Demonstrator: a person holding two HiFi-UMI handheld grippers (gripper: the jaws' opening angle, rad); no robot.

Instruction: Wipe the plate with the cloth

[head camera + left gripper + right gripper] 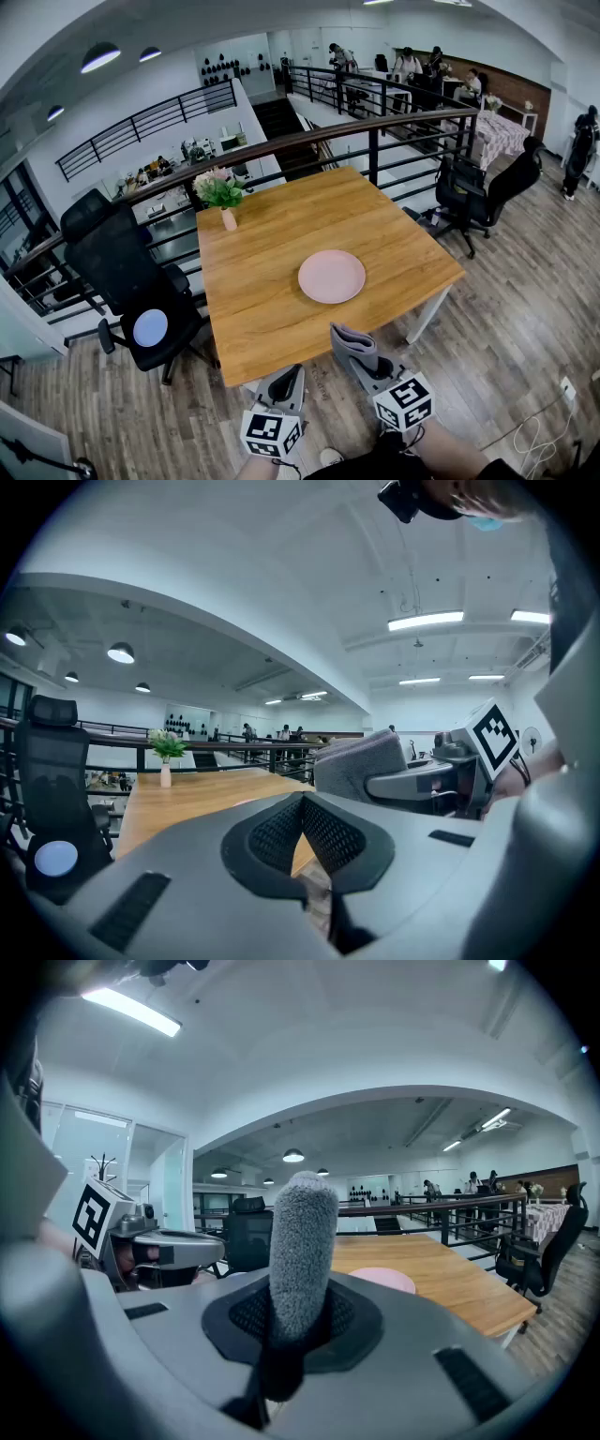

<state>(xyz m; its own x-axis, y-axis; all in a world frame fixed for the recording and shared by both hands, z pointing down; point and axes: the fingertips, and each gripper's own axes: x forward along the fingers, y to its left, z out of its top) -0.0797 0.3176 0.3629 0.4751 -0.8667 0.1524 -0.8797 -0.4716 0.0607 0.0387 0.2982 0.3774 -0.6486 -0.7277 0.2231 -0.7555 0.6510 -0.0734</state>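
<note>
Plate [331, 277], pink, sits near the middle of the wooden table [262, 309], nothing on it or touching it. Right gripper [298, 1321] has its jaws clamped on the grey cloth [302, 1241], which sticks out folded between the pads. It hangs off the near table edge, short of the plate. Left gripper [303, 829] is fully closed, empty, just beside the right one. Step looks like approach, wiping not begun. Next move probably needs the right gripper carried forward and tipped down so the cloth lands flat on the plate. The light plate may slide, so the left could steady its rim.
</note>
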